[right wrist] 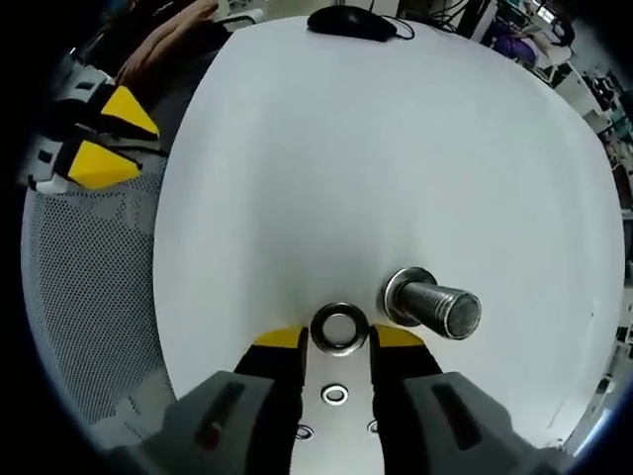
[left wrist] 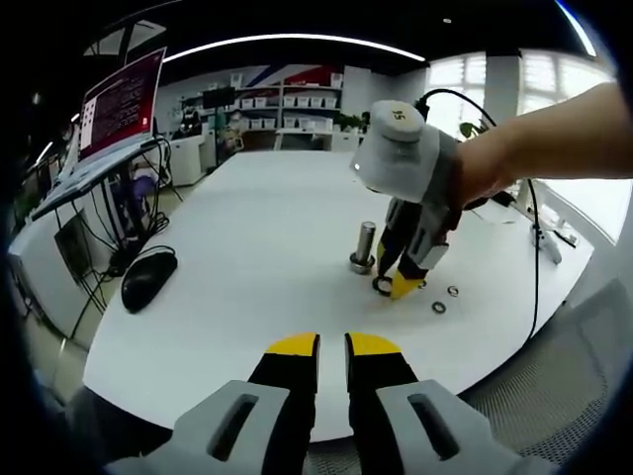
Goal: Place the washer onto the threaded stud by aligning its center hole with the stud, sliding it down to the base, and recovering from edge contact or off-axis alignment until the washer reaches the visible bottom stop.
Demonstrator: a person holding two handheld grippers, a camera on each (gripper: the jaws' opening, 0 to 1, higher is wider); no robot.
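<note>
1. The upright silver threaded metal stud stands on its round flange on the white round bench. Its shaft looks bare, with no washer seated at the base, so the main step is not yet done.
2. The dark grey flat metal ring washer sits just beside the stud's flange, between the yellow tips of the right tool. The tips stand at either side of the ring; it looks pinched, though whether the ring is lifted off the bench I cannot tell.
3. In the left gripper view the right tool reaches down just beside the stud, with the washer at its tips.
4. Spare small metal washers lie on the bench near the stud, on the side away from the black computer mouse.
5. The left tool hangs well apart from the stud, its yellow tips nearly pressed together, holding nothing.
6. Left to do, by my judgement: lift the ring, centre its hole over the stud's top, and slide it down to the flange.
</note>
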